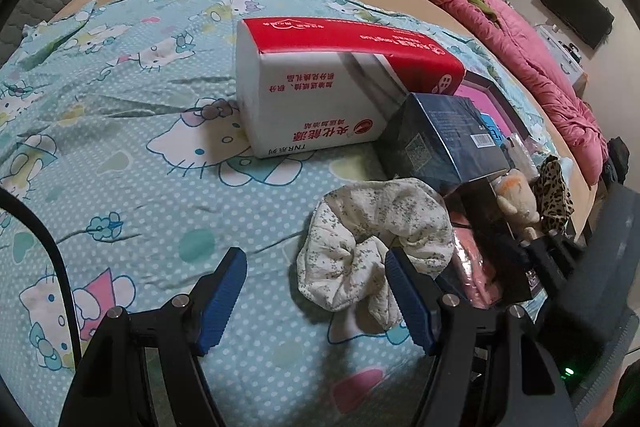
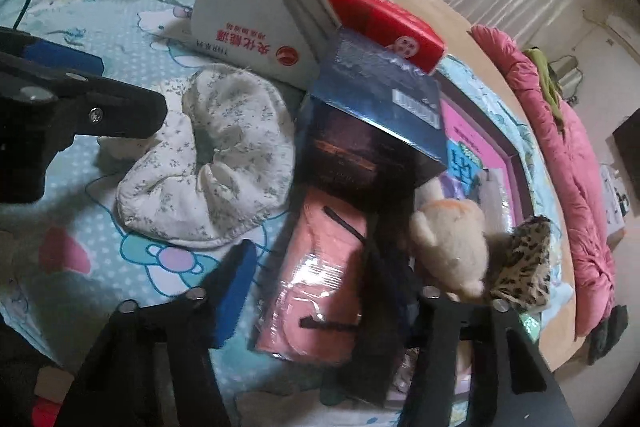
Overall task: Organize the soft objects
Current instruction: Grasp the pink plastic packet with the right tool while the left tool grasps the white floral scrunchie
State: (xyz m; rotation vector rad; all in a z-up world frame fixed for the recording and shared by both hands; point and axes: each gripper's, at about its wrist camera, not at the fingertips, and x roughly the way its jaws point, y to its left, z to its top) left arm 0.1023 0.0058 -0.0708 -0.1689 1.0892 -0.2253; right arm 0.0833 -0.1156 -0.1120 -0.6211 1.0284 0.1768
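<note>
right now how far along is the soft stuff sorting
Early, it seems. Nothing looks sorted: the floral scrunchie lies loose on the Hello Kitty sheet; the plush toy and leopard scrunchie sit among boxes. In hand: nothing; the left gripper is open by the floral scrunchie, and the right gripper is open over the pink packet. All remains.
</note>
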